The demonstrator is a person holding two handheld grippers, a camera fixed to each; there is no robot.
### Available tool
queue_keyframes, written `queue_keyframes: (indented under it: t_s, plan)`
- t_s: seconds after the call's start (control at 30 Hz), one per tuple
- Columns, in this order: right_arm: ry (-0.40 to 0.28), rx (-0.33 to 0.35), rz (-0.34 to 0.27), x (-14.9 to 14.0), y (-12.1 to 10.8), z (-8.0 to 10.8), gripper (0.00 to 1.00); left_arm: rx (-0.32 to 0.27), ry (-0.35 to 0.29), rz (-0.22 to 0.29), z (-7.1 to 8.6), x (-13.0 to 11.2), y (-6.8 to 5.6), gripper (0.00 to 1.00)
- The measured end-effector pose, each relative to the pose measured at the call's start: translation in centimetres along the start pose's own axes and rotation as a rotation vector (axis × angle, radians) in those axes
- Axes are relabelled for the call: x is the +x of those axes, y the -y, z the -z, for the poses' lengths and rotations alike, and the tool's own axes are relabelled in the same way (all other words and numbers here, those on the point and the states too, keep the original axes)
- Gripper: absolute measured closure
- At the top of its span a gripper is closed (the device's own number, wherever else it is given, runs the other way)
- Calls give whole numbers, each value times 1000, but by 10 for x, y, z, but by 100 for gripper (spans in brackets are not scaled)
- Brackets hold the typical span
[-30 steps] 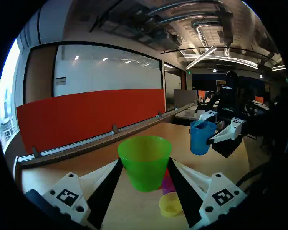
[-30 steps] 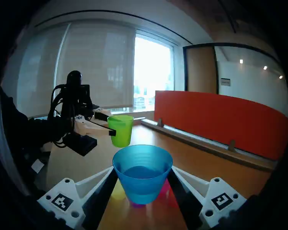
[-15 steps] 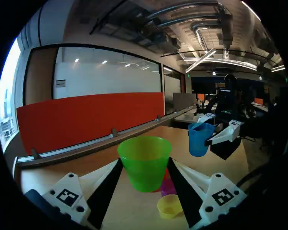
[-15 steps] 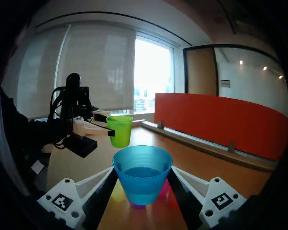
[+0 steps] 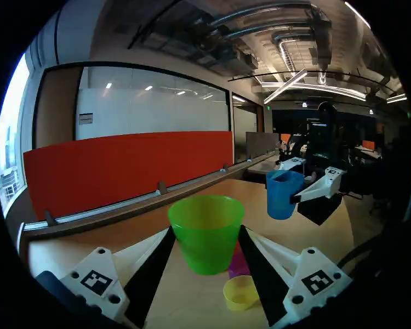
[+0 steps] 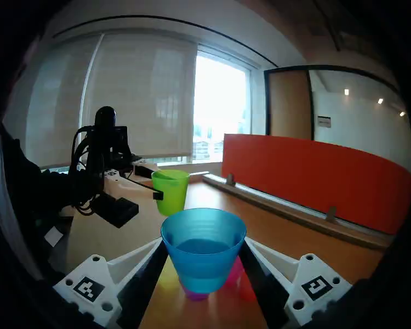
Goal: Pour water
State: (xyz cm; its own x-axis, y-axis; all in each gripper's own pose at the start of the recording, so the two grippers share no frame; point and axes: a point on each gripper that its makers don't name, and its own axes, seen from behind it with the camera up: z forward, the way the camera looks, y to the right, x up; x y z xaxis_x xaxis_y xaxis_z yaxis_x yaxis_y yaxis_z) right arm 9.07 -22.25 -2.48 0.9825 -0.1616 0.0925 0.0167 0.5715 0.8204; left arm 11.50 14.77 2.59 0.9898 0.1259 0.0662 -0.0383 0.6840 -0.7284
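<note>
Two cups held upright above bench [image 6: 293, 233] | left gripper [image 5: 205, 234] fingers [image 5: 150, 268] clamped on green cup [image 5: 206, 247] | right gripper [image 6: 204, 247] clamped on blue cup [image 6: 204, 271], water [image 6: 204, 249] inside

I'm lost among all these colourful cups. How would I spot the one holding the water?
Find the long orange-red divider running along the wooden desk. In front of it, the right tongs pinch a translucent blue plastic cup. Unlike the green plastic cup in the left tongs, it is blue and shows a water level partway up.
</note>
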Motion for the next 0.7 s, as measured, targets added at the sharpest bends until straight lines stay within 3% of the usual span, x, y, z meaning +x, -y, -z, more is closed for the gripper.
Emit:
queue_keyframes:
  t_s: [0.7]
  plan:
    - [3, 20, 68, 28, 0, -1, 12, -7, 13, 33, 6, -22, -7, 17]
